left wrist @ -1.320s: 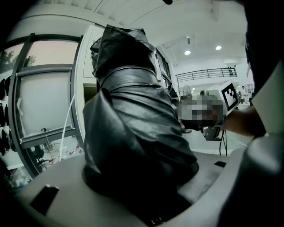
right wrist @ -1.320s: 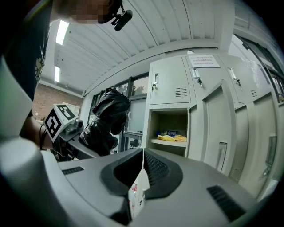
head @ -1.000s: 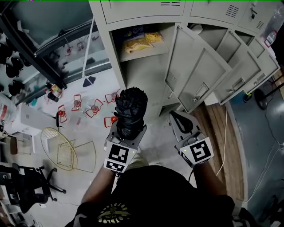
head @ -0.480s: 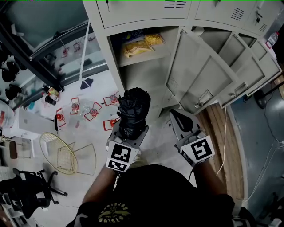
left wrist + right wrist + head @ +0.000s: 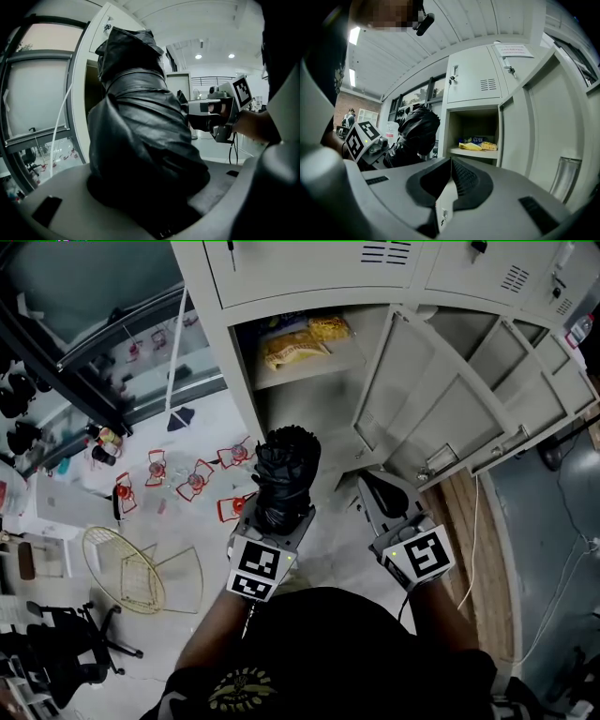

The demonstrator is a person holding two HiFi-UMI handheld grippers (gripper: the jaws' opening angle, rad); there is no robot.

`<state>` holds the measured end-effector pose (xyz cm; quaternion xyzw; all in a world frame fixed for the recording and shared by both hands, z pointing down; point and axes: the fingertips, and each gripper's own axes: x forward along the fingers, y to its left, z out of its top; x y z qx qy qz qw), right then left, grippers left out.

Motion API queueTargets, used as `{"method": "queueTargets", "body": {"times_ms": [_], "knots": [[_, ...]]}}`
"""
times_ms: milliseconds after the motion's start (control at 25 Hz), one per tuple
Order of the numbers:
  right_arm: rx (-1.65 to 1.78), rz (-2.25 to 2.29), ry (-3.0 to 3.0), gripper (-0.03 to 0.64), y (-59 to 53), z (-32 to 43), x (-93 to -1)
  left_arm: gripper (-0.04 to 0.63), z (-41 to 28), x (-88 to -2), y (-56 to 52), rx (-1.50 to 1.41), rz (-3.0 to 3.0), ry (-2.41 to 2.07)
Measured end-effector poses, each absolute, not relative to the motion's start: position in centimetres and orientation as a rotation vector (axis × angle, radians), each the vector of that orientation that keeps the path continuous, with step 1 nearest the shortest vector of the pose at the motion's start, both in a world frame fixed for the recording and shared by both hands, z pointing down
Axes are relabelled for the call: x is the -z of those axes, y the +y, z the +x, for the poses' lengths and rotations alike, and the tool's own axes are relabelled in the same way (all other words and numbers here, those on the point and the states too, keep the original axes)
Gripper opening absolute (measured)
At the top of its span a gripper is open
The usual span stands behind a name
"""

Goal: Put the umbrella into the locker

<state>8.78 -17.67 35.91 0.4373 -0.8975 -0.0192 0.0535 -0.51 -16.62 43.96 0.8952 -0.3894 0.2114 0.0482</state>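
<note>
Clamps the umbrella [image 5: 284, 465] in the left gripper [image 5: 279, 512], fingers spread wide by the black bundle sticking out ahead of them. Holds the right gripper [image 5: 380, 486] alongside, fingers pressed together on nothing. Looks like the carrying step, just short of the open locker [image 5: 242, 371]. Next calls for pushing the bundle into the bay under the shelf [image 5: 314, 362], below the snacks [image 5: 295, 338]. Plenty of room there; worth minding the door [image 5: 412, 399] swung out at right.

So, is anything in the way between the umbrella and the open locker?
Nothing visible between the umbrella and the locker: its door is swung open, and snack packets lie only on the upper shelf.
</note>
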Motion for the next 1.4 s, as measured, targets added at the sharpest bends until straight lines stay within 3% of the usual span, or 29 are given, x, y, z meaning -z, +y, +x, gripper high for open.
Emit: {"method": "queueTargets", "body": {"times_ms": [1400], "knots": [[0.083,1.460,-2.618,0.029,-25.9,3.4,-35.0,0.276,-3.7,-48.0,-24.1,-0.732,2.773,-0.896]]}}
